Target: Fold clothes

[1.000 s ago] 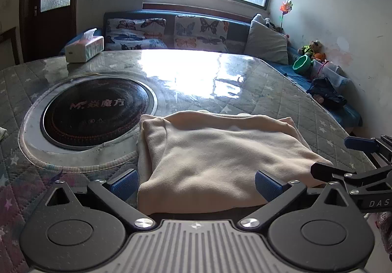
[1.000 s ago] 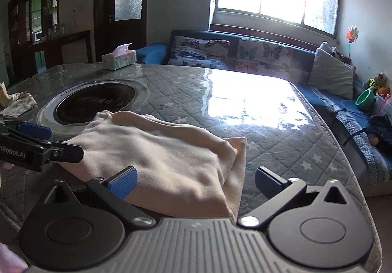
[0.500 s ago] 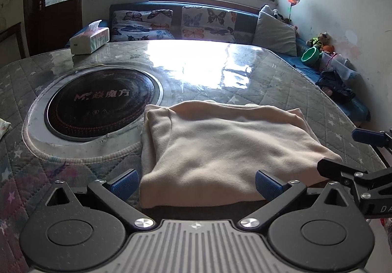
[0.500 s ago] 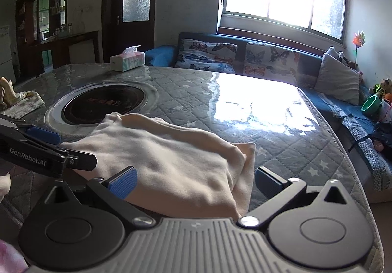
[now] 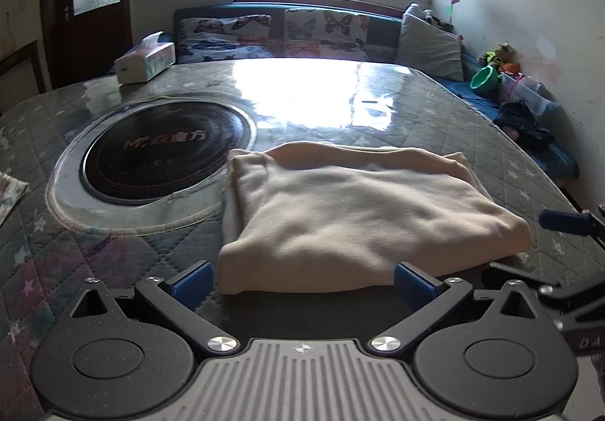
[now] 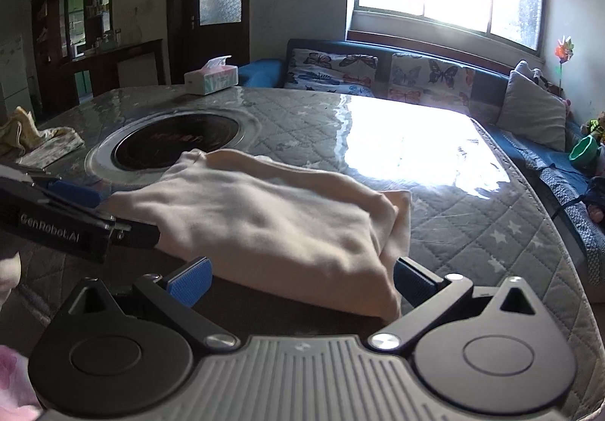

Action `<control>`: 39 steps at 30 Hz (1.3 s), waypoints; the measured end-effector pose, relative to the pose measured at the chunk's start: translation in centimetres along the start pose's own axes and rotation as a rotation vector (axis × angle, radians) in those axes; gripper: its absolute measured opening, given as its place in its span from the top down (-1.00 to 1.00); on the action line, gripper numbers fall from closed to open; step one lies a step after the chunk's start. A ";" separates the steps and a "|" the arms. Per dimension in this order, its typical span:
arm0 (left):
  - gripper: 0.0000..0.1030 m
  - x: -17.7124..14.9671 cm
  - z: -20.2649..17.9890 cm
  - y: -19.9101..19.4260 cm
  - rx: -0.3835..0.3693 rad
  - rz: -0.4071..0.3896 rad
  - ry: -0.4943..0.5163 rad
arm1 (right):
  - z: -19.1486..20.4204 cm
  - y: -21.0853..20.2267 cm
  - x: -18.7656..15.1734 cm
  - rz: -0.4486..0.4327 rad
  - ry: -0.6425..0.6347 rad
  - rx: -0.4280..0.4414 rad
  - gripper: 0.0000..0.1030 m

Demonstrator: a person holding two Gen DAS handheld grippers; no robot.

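A cream garment lies folded in a flat rectangle on the quilted table; it also shows in the right wrist view. My left gripper is open and empty, just short of the garment's near edge. My right gripper is open and empty at the near right corner of the fold. Each gripper shows in the other's view: the right one at the right edge, the left one at the left edge. Neither touches the cloth.
A round black induction plate is set in the table left of the garment. A tissue box stands at the far left edge. A crumpled cloth lies at the table's left. A sofa with cushions runs behind.
Both grippers have drawn back and risen slightly from the folded garment, which now sits a little farther ahead. The garment itself has not moved.
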State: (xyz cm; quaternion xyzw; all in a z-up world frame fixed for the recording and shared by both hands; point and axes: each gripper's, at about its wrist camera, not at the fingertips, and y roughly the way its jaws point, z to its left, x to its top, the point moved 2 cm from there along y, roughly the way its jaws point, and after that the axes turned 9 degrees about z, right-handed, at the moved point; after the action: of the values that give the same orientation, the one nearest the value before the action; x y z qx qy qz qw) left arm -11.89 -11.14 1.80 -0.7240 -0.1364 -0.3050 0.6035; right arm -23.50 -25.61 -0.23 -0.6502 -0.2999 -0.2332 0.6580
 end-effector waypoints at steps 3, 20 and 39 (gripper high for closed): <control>-1.00 0.1 0.5 -0.1 0.001 0.001 -0.018 | 0.2 0.1 0.0 0.008 -0.011 0.008 -1.00; -0.81 2.9 6.9 0.9 -0.013 0.012 -0.227 | 5.8 2.0 3.5 0.021 -0.280 0.168 -0.89; -0.34 4.6 11.5 3.6 -0.215 0.123 -0.447 | 14.1 7.0 5.3 0.066 -0.616 0.205 0.56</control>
State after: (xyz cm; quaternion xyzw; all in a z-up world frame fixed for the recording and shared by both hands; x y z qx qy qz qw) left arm -3.17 -1.79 0.76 -0.8403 -0.1892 -0.1130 0.4953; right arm -16.12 -10.78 -1.91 -0.6300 -0.4857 0.0274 0.6054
